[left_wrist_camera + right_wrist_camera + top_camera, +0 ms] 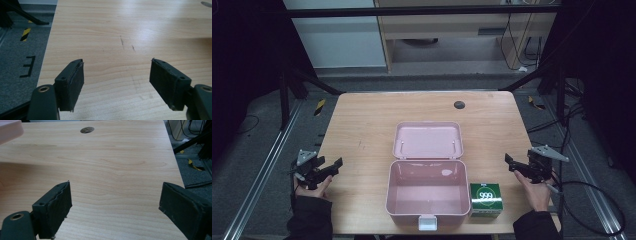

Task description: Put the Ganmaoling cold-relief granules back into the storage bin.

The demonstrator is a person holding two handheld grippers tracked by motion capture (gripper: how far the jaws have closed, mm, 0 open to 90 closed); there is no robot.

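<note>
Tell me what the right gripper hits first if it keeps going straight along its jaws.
Probably nothing but bare table. The right gripper stands open, with wood ahead. The dark round hole cover sits left of that line, and the pink box farther left. Depth is uncertain.

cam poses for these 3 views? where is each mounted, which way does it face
High view: above the person's table edge, looking forward and down at the open pink box, green carton, both hands.
Left gripper view: rides the left hand-held gripper, jaws apart, facing the bare table.
Right gripper view: rides the right hand-held gripper, facing the far edge.
Shared: the dark round table hole shows in high and right views.
</note>
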